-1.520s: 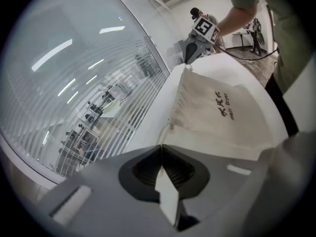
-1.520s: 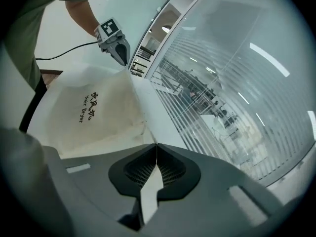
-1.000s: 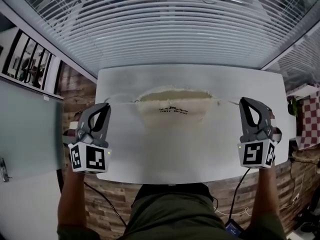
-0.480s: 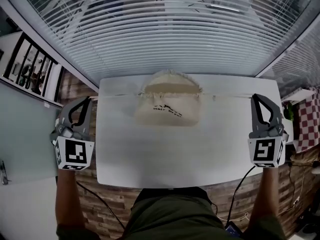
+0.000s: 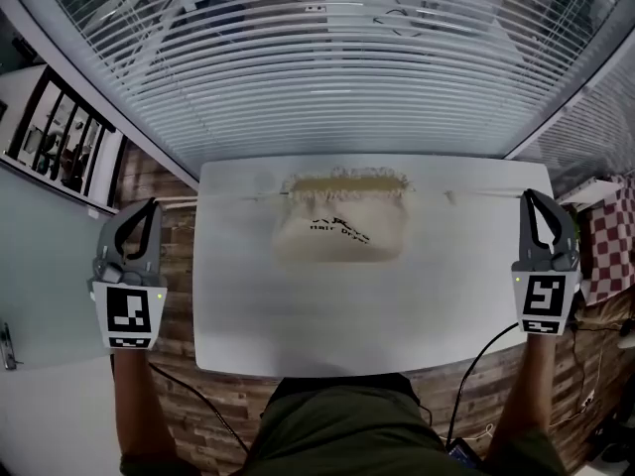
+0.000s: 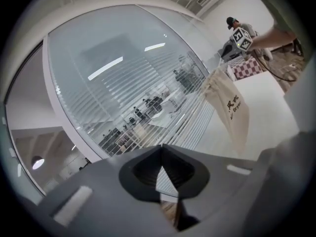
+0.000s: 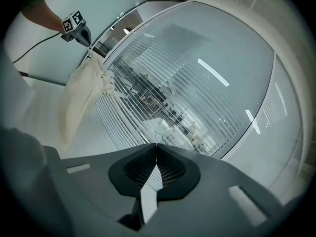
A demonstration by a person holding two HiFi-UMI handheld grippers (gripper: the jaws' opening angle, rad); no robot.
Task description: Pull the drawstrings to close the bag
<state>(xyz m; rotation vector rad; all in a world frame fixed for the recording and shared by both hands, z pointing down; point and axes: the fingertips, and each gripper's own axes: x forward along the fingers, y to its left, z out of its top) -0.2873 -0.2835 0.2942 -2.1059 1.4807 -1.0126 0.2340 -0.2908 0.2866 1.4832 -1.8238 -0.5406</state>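
Nearest the camera, the person's dark trousers (image 5: 332, 429) are seen at the table's near edge, with a bare forearm reaching forward on either side. A marker cube (image 5: 129, 315) is carried on the left gripper (image 5: 150, 206), which is held out beyond the left edge of the white table (image 5: 327, 315). The right gripper (image 5: 537, 196) is held out beyond the right edge, well apart from its partner, and a black cable (image 5: 476, 360) is seen hanging below it.

In each gripper view the two dark fingers are shown pressed together at their tips. The cord is too thin to be made out between them there. From the head view, a thin left drawstring (image 5: 233, 196) is seen stretched from the bag towards the left gripper's tips. A right drawstring (image 5: 476, 193) is drawn out in the same way towards the right gripper's tips.

The cream cloth bag (image 5: 342, 228), printed with small black lettering, is placed at the far middle of the table, between the two grippers. Its mouth is gathered into tight ruffles along its far side. Whether the body is lying flat or partly lifted by the cords cannot be told.

Beyond the table, a curved glass wall covered by white slatted blinds (image 5: 337, 77) is seen.
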